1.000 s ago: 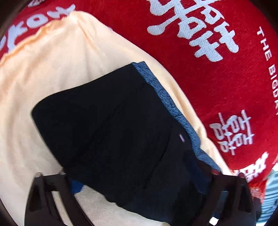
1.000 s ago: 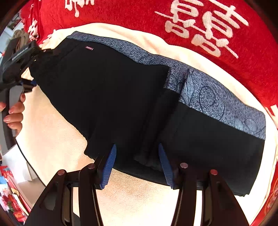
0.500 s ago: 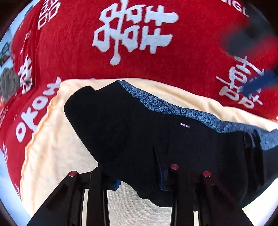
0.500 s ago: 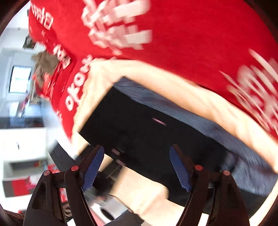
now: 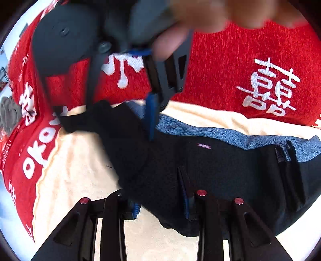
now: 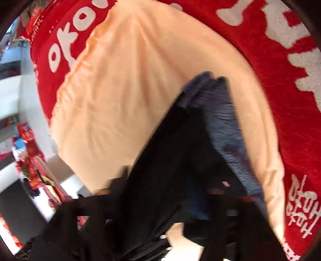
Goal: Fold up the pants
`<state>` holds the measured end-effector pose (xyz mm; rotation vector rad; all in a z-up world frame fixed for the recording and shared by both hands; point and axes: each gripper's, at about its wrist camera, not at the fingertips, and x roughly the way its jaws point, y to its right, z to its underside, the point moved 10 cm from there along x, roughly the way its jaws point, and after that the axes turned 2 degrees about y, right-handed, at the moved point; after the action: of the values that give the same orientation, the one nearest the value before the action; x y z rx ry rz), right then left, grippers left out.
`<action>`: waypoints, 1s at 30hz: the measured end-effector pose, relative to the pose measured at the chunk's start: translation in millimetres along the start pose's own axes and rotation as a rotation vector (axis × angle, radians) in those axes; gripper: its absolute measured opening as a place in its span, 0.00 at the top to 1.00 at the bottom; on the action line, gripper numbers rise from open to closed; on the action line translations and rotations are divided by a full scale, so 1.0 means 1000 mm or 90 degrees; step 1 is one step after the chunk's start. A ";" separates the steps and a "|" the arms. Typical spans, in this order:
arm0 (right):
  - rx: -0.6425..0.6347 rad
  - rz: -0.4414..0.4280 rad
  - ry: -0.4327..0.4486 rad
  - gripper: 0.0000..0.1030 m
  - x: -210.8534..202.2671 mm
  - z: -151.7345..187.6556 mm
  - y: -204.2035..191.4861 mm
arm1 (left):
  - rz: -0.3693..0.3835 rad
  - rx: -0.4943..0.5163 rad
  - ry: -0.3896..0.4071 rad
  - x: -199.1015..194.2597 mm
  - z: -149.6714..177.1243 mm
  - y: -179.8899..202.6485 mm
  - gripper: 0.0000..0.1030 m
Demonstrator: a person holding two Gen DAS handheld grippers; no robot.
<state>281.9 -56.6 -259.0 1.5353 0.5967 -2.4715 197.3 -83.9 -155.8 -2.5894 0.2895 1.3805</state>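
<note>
The black pants (image 5: 220, 166) with a blue-grey waistband lie across a cream cloth (image 5: 80, 160). My left gripper (image 5: 160, 204) sits at the bottom of the left wrist view, shut on their near edge. A blurred hand (image 5: 200, 14) holds my right gripper (image 5: 120, 120) at their far left corner. Its jaws are closing, with the bunched black corner between them. The right wrist view is blurred. There the pants (image 6: 180, 150) run down into my right gripper (image 6: 176, 202), whose fingers show only as dark shapes.
A red blanket (image 5: 240, 60) with white characters lies under the cream cloth (image 6: 130, 80) and surrounds it. Past the blanket's left edge, white furniture and red packages (image 6: 26, 150) stand lower down.
My right gripper swept left from the pants' middle to their far left corner and narrowed its jaws there, entering the left wrist view. My left gripper shut on the near edge, rolled, and stays there.
</note>
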 end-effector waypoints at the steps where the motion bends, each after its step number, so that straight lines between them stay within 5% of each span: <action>1: 0.012 -0.018 0.018 0.78 -0.004 0.004 0.004 | 0.004 -0.003 0.002 -0.003 0.000 0.000 0.68; 11: 0.077 -0.222 0.272 0.81 -0.099 0.096 0.051 | 0.075 0.059 0.063 -0.080 -0.041 0.076 0.68; 20: 0.202 -0.343 0.471 0.80 -0.151 0.249 0.155 | 0.146 0.205 0.081 -0.136 -0.046 0.230 0.65; 25: 0.294 -0.376 0.528 0.80 -0.126 0.331 0.225 | 0.158 0.309 0.071 -0.135 -0.019 0.316 0.65; 30: 0.391 -0.383 0.523 0.79 -0.055 0.380 0.296 | 0.152 0.396 0.030 -0.100 0.027 0.388 0.65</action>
<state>97.9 -487.4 -134.2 3.0647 0.4510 -2.4405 20.2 -442.5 -116.8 -2.1101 0.9009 1.0659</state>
